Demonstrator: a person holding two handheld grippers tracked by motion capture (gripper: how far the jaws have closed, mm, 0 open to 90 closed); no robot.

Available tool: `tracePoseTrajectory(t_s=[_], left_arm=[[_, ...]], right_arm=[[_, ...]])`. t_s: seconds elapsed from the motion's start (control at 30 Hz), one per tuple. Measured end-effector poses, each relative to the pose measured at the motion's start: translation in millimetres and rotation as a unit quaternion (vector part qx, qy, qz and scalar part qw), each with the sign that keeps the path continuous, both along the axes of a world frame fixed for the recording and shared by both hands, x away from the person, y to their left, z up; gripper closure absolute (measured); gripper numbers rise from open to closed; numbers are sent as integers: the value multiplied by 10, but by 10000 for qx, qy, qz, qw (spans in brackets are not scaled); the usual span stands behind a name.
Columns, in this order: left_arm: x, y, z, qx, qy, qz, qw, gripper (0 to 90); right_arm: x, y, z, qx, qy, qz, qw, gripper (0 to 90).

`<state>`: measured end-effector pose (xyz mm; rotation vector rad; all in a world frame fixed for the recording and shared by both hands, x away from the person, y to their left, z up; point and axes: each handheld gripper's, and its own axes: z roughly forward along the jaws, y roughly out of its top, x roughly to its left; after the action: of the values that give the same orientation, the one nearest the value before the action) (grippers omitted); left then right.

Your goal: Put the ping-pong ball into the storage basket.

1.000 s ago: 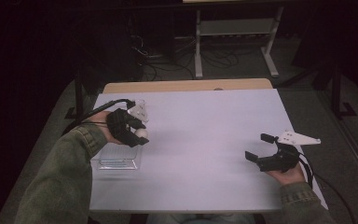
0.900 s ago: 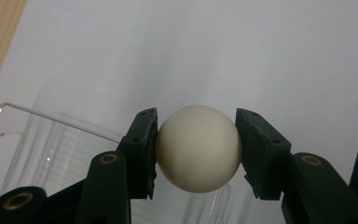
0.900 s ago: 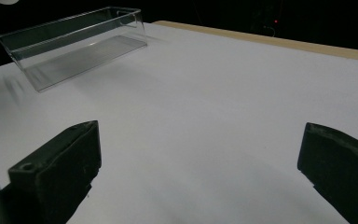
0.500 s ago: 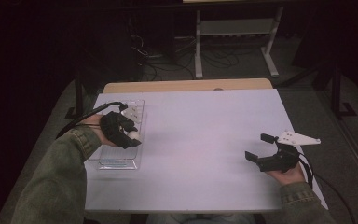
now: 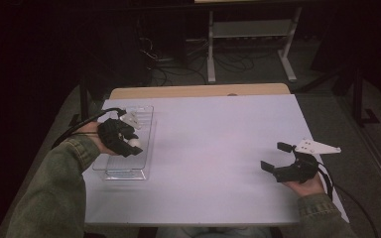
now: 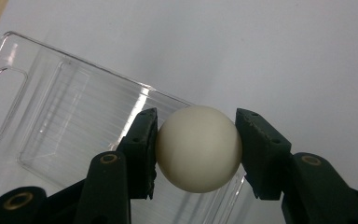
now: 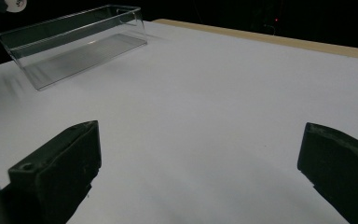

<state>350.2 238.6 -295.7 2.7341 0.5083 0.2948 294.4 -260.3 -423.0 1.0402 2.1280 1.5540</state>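
The left gripper (image 6: pixel 196 149) clamps its fingers on a smooth off-white ball (image 6: pixel 198 148), held above the clear plastic rectangular tray (image 5: pixel 148 130) at the white bench's (image 5: pixel 218 148) left side. The right gripper (image 5: pixel 277 157) rests well apart, fingers spread wide, holding nothing.

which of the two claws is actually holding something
The left claw, above the clear plastic rectangular tray: its pads press both sides of a small white round ball. The right claw stands wide open with bare white table between its pads.
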Motion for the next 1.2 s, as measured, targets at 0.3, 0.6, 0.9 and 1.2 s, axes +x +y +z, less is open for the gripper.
tracePoseTrajectory(t_s=[0.3, 0.6, 0.9, 1.2], left_arm=[[3, 15, -48, 30, 29, 26, 10000, 504], [-1, 20, -139, 75, 100, 20, 9999, 504], [7, 14, -202, 79, 158, 28, 9998, 504], [11, 13, -274, 97, 217, 52, 9997, 504]], right_arm=[[-1, 2, 1, 2, 3, 13, 10000, 0], [1, 5, -2, -12, 6, 21, 10000, 0], [4, 4, -3, -14, 0, 26, 10000, 0], [4, 4, -3, -17, -1, 30, 10000, 0]])
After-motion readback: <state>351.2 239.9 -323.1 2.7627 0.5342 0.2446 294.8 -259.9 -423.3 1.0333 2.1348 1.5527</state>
